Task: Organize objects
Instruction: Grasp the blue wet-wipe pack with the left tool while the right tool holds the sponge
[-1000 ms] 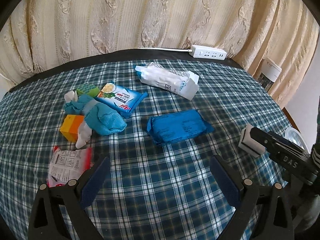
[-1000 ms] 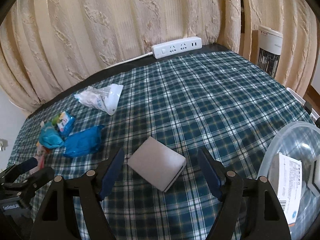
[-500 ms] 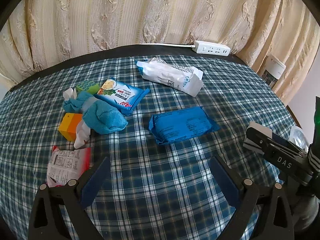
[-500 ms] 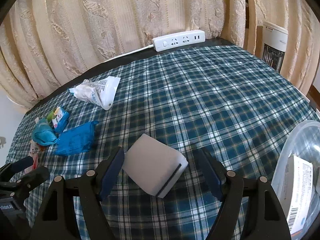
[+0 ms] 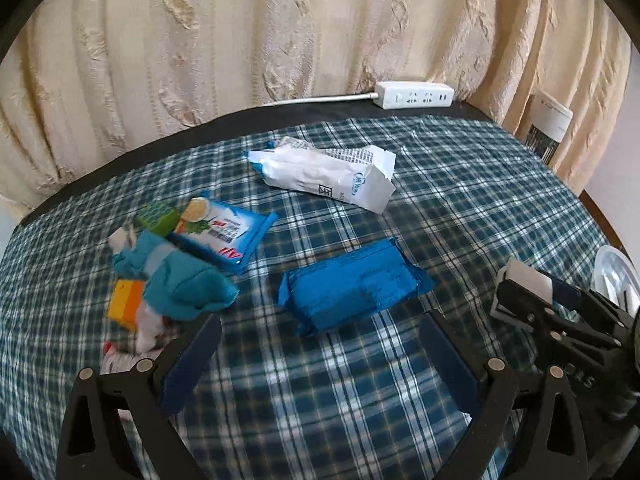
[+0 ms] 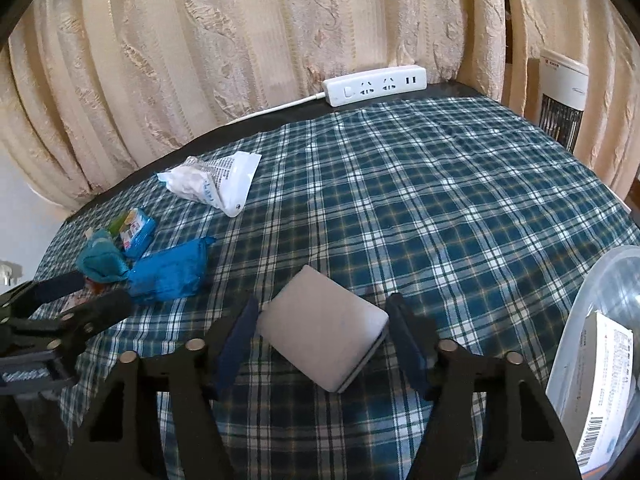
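My right gripper [image 6: 322,334] is shut on a grey-white flat box [image 6: 323,338], its pads touching both sides; the box also shows in the left wrist view [image 5: 527,278]. My left gripper [image 5: 318,354] is open and empty, just short of a blue wrapped pack [image 5: 352,292]. A white plastic bag [image 5: 326,176] lies further back. At the left lie a blue snack packet [image 5: 222,236], a teal cloth [image 5: 180,288], a green block [image 5: 157,216] and an orange block [image 5: 125,309].
A clear plastic tub [image 6: 600,344] holding a white labelled box [image 6: 592,392] stands at the right. A white power strip [image 6: 374,85] lies at the table's far edge, before beige curtains. A white heater [image 6: 562,96] stands beyond the right edge.
My right gripper's jaws have closed onto the grey-white box. My left gripper has moved forward toward the blue pack and stayed open.
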Demonstrator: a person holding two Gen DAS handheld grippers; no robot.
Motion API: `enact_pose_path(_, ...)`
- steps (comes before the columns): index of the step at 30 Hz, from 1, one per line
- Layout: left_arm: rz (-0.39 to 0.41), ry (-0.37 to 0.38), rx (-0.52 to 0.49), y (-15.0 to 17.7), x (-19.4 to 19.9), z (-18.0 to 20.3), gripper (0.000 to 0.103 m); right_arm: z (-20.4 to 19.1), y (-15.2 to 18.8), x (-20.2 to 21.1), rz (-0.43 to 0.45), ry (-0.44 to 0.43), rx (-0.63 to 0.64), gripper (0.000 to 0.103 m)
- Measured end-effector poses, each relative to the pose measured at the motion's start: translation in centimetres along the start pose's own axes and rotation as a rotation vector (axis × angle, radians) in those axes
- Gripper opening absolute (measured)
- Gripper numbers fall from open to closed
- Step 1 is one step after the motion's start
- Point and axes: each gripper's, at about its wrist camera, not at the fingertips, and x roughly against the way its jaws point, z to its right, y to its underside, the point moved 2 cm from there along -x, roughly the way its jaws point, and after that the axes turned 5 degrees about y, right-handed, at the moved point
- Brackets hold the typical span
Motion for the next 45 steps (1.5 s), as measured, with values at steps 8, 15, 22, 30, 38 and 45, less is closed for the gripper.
enact_pose_path(8, -0.053, 0.024, -0.057, -0.9, -2.4, 0.3, 0.101, 0.6, 0.0, 0.0, -0.010, -0.035, -0.036, 0.063)
enact_pose_path(15, -0.078, 0.032, -0.129, -1.7, -3.7, 0.8, 0.101, 0.9, 0.0, 0.0, -0.012, -0.047, -0.054, 0.063)
enact_pose_path(22, -0.108, 0.025, -0.150, -1.7, -5.0, 1.4, 0.101, 0.9, 0.0, 0.0, -0.012, -0.049, -0.054, 0.063)
enact_pose_path(30, -0.127, 0.034, -0.151, -1.0, -5.2, 2.0, 0.101, 0.9, 0.0, 0.0, -0.011, -0.049, -0.055, 0.063)
enact_pose_path(38, -0.146, 0.137, -0.192, -0.3, -4.4, 4.1, 0.101, 1.0, 0.0, 0.0, -0.011, -0.049, -0.056, 0.063)
enact_pose_path(45, -0.115, 0.090, -0.154, -1.5, -4.5, 3.2, 0.101, 1.0, -0.1, 0.2, -0.009, -0.048, -0.067, 0.063)
